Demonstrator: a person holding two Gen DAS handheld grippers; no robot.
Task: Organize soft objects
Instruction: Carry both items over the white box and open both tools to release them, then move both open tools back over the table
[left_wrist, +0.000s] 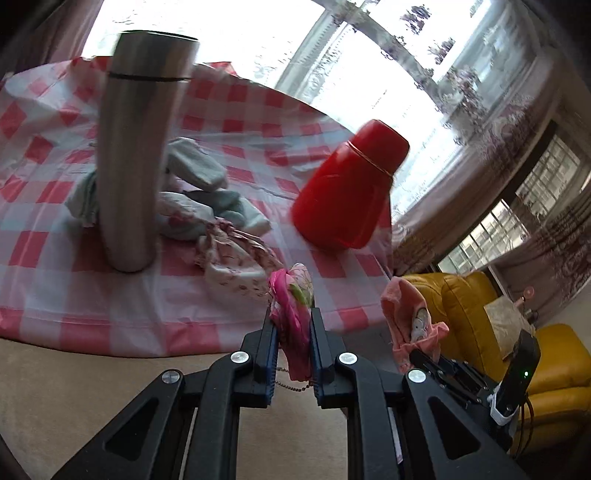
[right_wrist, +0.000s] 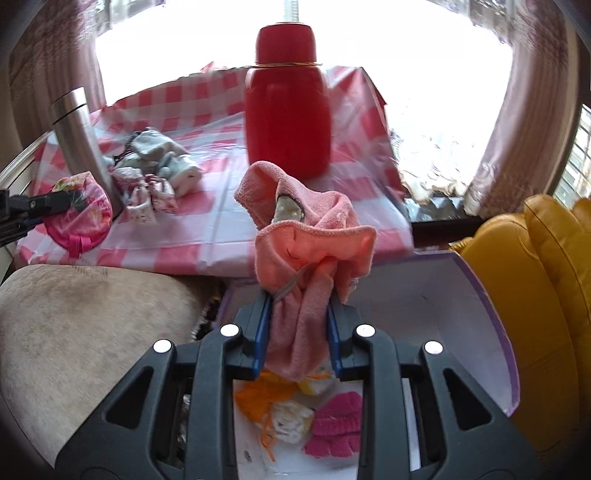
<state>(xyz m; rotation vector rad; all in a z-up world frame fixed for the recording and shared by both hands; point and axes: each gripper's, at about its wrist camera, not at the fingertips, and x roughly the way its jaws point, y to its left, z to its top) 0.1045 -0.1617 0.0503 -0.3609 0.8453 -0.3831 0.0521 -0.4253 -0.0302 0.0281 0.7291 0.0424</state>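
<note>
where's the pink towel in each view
Left wrist view: the pink towel is lower right, bunched in the right hand-held gripper, off the table's right edge before the yellow sofa.
Right wrist view: the towel is at centre, clamped between that hand-held gripper's fingers, below the red bottle.
Shared landmark: the red bottle on the checked tablecloth.

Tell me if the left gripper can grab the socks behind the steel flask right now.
Probably not: the left gripper is shut on a pink pouch, and the steel flask stands before the socks.
</note>
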